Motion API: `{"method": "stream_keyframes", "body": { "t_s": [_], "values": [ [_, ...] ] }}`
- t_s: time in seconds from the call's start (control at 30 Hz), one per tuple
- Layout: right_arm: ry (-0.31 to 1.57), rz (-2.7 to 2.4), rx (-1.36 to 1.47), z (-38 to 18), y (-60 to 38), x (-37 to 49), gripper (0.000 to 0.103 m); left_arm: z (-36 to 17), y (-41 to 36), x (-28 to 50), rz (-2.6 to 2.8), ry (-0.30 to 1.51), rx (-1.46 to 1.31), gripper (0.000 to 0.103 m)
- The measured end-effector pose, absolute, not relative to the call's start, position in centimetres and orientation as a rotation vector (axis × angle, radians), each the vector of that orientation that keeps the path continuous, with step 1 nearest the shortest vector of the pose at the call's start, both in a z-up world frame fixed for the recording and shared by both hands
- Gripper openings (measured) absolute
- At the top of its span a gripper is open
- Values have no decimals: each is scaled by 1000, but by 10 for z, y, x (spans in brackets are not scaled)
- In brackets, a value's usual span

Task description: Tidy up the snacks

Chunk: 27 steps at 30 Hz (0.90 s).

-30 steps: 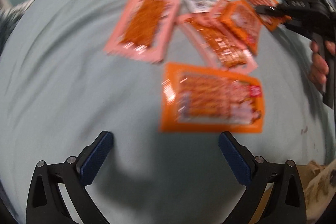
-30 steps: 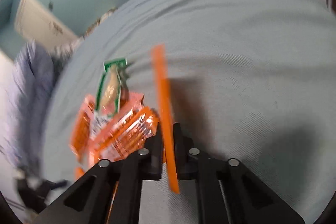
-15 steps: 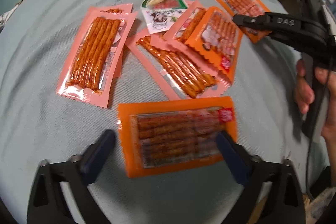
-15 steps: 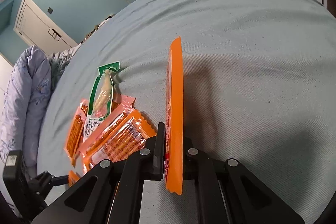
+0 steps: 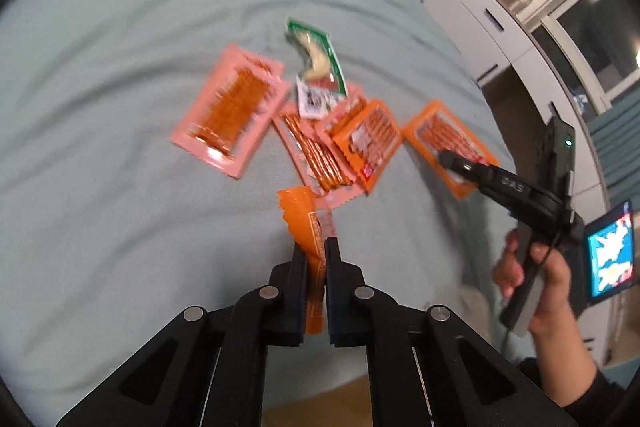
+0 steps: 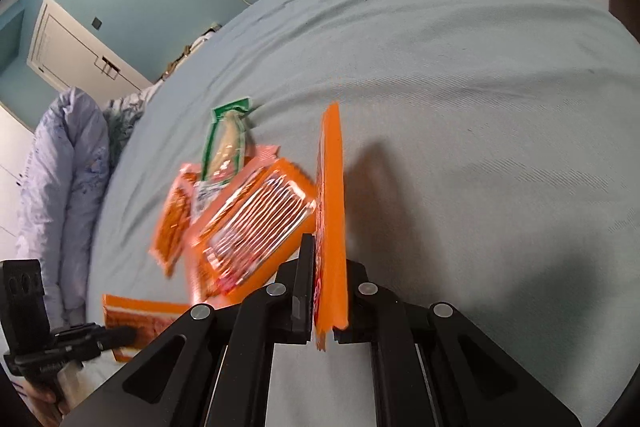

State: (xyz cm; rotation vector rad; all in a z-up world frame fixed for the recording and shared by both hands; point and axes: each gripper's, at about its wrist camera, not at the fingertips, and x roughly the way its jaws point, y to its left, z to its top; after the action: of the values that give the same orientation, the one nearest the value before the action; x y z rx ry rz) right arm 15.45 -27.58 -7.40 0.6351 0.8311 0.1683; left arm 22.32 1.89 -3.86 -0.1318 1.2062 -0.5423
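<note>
My left gripper (image 5: 316,247) is closing its jaws on the edge of an orange snack packet (image 5: 306,219), pads pressing it, and holds it raised over the pale blue bed (image 5: 120,67). Beyond it lie a pink packet (image 5: 232,115), a green-topped packet (image 5: 316,59), a pink strip packet (image 5: 312,155) and an orange packet (image 5: 368,139). My right gripper (image 6: 326,247) is shut on another orange packet (image 6: 332,187), seen edge-on. From the left wrist this right gripper (image 5: 446,159) grips that packet (image 5: 444,131) at the pile's right.
A person's hand (image 5: 536,279) holds the right gripper, with a lit screen (image 5: 610,255) beside it. White cabinets (image 5: 480,7) stand past the bed on the right. A bunched lilac duvet (image 6: 64,187) lies at the bed's far left, below a white door (image 6: 72,47).
My left gripper went from wide open around the nearest orange packet to shut on it, and lifted it off the bed. The right gripper shifted sideways with its packet.
</note>
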Motion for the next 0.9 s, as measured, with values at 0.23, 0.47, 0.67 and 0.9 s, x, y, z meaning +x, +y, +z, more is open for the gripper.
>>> {"method": "stream_keyframes", "body": {
  "t_s": [0.23,0.47,0.67,0.9],
  "values": [
    [753,251,733,-33,-288,90,4,41,69,135,-558,1030,-246,6],
    [738,290,749,-27,-291,25,0,56,84,51,-779,995,-374,6],
    [809,194,837,-50,-303,4,0,-24,28,40,-646,1313,-99,19],
    [975,1,916,-89,-321,10,46,-16,44,52,-475,1244,-93,77]
  ]
}}
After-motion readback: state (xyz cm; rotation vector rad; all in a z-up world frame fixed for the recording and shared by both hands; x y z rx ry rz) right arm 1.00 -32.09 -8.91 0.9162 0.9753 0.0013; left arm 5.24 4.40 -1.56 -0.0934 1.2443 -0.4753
